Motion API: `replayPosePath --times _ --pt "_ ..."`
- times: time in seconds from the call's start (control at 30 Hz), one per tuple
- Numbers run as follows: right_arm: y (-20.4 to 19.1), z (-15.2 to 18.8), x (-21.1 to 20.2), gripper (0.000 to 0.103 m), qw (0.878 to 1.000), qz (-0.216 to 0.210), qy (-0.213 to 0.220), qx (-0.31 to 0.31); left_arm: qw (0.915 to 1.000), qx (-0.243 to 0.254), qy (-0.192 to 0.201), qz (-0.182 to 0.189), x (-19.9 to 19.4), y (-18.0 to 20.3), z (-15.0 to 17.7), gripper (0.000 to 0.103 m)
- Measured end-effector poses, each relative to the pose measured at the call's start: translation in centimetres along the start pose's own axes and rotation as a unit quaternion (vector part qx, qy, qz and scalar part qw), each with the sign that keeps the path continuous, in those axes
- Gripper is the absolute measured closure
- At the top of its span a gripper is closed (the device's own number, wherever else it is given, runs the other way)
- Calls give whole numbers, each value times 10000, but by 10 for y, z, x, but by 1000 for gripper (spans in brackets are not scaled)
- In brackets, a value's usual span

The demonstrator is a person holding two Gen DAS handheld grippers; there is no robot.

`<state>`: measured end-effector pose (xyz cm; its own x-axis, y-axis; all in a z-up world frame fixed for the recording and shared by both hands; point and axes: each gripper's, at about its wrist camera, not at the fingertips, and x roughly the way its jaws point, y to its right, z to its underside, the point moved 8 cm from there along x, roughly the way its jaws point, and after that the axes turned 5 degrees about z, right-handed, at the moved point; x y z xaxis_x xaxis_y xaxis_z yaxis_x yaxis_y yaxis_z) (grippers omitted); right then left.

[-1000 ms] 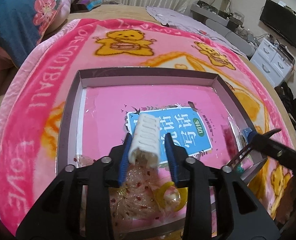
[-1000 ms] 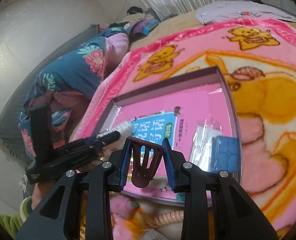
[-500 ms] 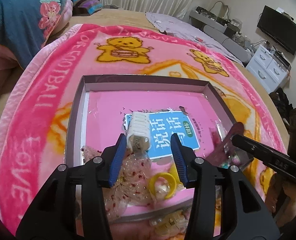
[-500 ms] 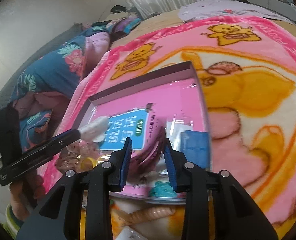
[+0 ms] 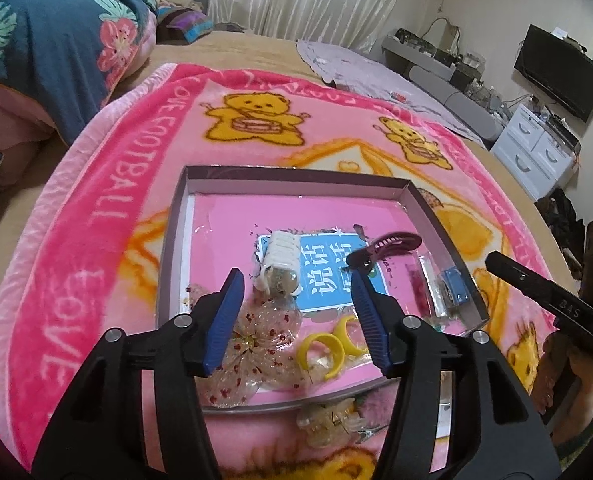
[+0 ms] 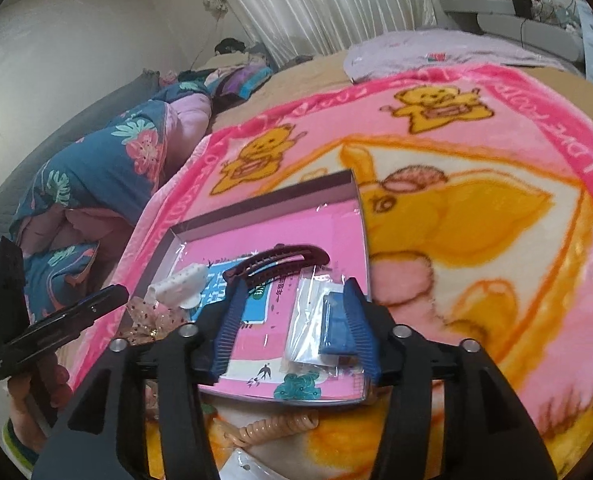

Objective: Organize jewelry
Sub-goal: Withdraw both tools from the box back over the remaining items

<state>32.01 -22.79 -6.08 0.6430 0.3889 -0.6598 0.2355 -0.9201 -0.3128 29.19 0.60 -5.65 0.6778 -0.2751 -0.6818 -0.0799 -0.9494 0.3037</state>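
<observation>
jewelry tray (image 5: pixel 168 264) lies on the pink blanket (image 5: pixel 96 208), walls clear all round. left wrist view: left gripper (image 5: pixel 296 308) jaws opening, nothing between them; white hair clip (image 5: pixel 280 256) rests free on the tray floor just beyond, maroon clip (image 5: pixel 384 246) beside it. right wrist view: right gripper (image 6: pixel 292 328) jaws opening, empty; maroon clip (image 6: pixel 284 260) lies just ahead, blue packet (image 6: pixel 336 320) against the right pad, open tray floor between.
</observation>
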Motion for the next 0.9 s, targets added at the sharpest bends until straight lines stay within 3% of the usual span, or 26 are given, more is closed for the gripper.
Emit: replayPosePath --times 0.2,0.4,0.6,0.67,0.77,0.9 --pt "-4 -4 -24 23 9991 104 350 -210 9999 -9 139 -19 -16 1 -4 50" --pt "-11 -6 -51 11 9971 142 653 -366 9996 16 290 -4 -34 8 -7 38" --pt "-17 -7 -71 8 9949 230 857 -489 9991 99 416 7 -53 18 -8 21" --pt "-21 -7 -80 7 9934 303 940 -577 9988 137 462 20 -59 23 -9 21" --pt "-25 -6 -91 4 9910 414 1068 -691 9984 159 544 35 -68 26 -8 10" --pt "-33 -3 -105 4 9880 494 1186 -857 9973 263 680 -50 -83 31 -4 10"
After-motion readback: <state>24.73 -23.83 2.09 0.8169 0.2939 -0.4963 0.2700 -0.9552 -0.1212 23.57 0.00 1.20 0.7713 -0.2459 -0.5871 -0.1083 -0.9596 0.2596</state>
